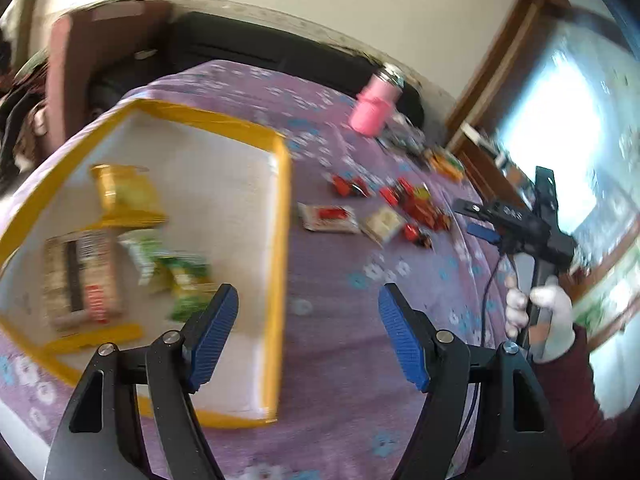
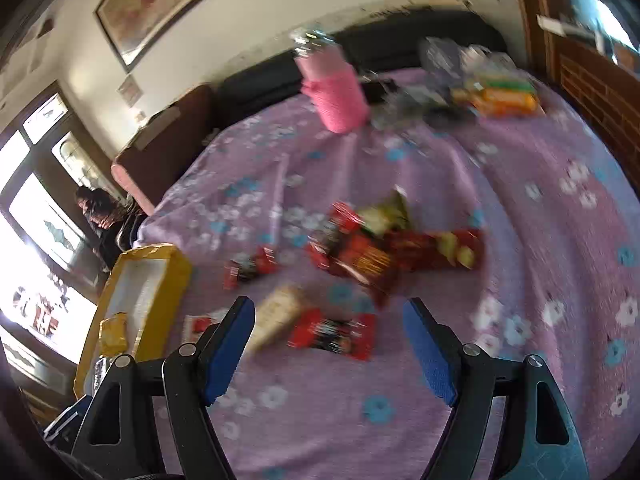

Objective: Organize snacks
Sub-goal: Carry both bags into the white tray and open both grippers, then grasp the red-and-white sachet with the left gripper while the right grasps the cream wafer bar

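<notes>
A yellow-rimmed box (image 1: 282, 208) lies on the purple flowered cloth and holds a yellow packet (image 1: 124, 194), a brown-and-red packet (image 1: 82, 278) and green packets (image 1: 176, 276). My left gripper (image 1: 308, 316) hangs open over the box's right edge, nothing between its blue pads. Loose red snack packets (image 1: 416, 208) and a pale packet (image 1: 382, 224) lie to the right of the box. My right gripper (image 2: 328, 344) is open above a red-and-black packet (image 2: 332, 334) and a cream packet (image 2: 276, 316), with a red pile (image 2: 384, 252) beyond. The same box (image 2: 176, 276) shows at the left.
A pink bottle (image 2: 336, 92) stands at the far side of the cloth, with orange and green packs (image 2: 504, 98) and dark clutter beside it. A gloved hand (image 1: 548, 320) holds the other gripper at the right. A dark sofa back and wooden furniture border the cloth.
</notes>
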